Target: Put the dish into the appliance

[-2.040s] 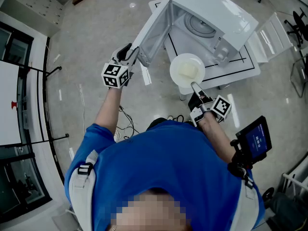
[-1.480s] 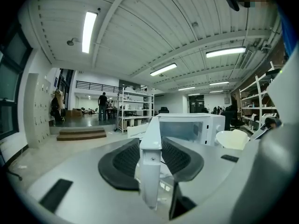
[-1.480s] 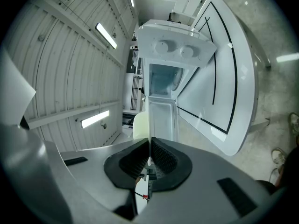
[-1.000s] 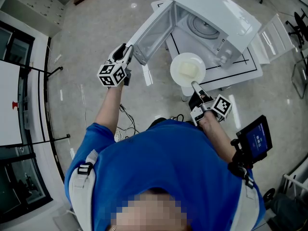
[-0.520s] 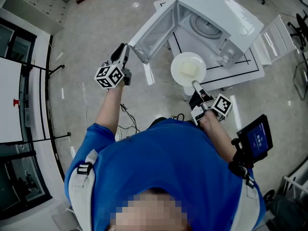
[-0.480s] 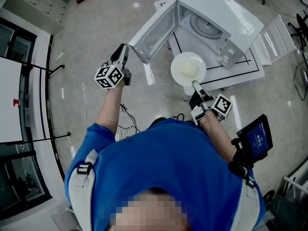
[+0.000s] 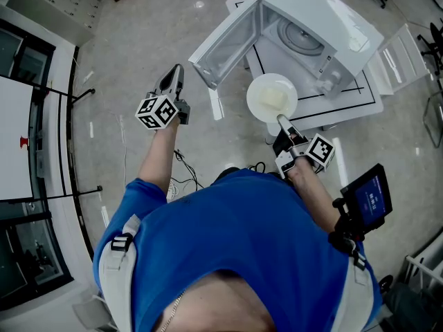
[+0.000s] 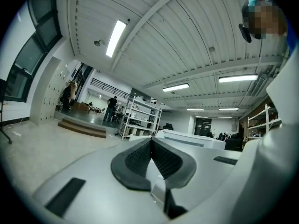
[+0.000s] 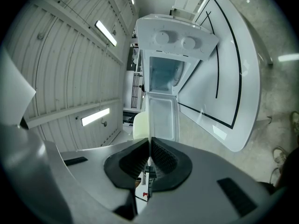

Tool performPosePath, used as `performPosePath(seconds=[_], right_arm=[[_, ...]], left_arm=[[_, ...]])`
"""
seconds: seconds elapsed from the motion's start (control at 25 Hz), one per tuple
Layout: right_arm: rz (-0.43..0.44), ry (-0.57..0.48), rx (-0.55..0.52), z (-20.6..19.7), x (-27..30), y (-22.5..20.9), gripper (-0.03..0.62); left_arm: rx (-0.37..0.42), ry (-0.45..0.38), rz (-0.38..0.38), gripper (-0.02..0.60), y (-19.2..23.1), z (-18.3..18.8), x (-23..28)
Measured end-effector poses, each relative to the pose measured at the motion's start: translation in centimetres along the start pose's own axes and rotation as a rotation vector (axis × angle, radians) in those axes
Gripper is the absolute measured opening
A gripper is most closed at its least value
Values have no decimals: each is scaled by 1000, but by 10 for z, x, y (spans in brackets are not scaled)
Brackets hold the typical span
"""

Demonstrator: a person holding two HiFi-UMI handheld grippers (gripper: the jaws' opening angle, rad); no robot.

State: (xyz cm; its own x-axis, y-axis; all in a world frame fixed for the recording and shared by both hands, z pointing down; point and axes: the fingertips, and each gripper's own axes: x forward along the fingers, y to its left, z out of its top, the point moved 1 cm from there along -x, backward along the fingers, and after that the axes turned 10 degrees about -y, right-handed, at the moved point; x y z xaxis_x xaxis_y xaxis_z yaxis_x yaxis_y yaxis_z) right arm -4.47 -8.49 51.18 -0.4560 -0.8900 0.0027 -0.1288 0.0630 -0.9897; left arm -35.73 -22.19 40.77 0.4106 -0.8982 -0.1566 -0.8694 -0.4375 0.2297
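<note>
A white microwave [image 7: 318, 16] stands on a low white table [image 7: 349, 99], its door [image 7: 225, 47] swung wide open to the left. The turntable shows inside. A round white dish [image 7: 272, 97] hangs level in front of the opening, and my right gripper [image 7: 281, 121] is shut on its near rim. In the right gripper view the dish [image 9: 141, 124] runs edge-on between the pads toward the microwave [image 9: 164, 73]. My left gripper [image 7: 177, 72] hangs over the floor left of the door, apart from it. Its jaws have just been closing, and nothing is between them [image 8: 152, 149].
A small blue-screened device [image 7: 367, 198] sits on the person's right forearm. Cables [image 7: 181, 170] lie on the floor by the feet. A white slatted rack [image 7: 400, 43] stands right of the table. Black barrier poles [image 7: 75, 95] line the left wall. Office chairs stand at top right.
My left gripper has let go of the door's edge, drawn away to the left and shut its jaws. The door stays open. The right gripper and dish have not moved.
</note>
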Motion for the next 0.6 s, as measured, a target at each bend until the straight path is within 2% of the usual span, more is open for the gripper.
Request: performPosePath(seconds=[0.36,0.6], right_arm=[[4,0,5,-1,2,3,14],[5,1,6,-2,5,2,14]], left_arm=[[16,27,-25,6,-7,-2,-4],[-9,22,-50,6,-15,-7,-8]])
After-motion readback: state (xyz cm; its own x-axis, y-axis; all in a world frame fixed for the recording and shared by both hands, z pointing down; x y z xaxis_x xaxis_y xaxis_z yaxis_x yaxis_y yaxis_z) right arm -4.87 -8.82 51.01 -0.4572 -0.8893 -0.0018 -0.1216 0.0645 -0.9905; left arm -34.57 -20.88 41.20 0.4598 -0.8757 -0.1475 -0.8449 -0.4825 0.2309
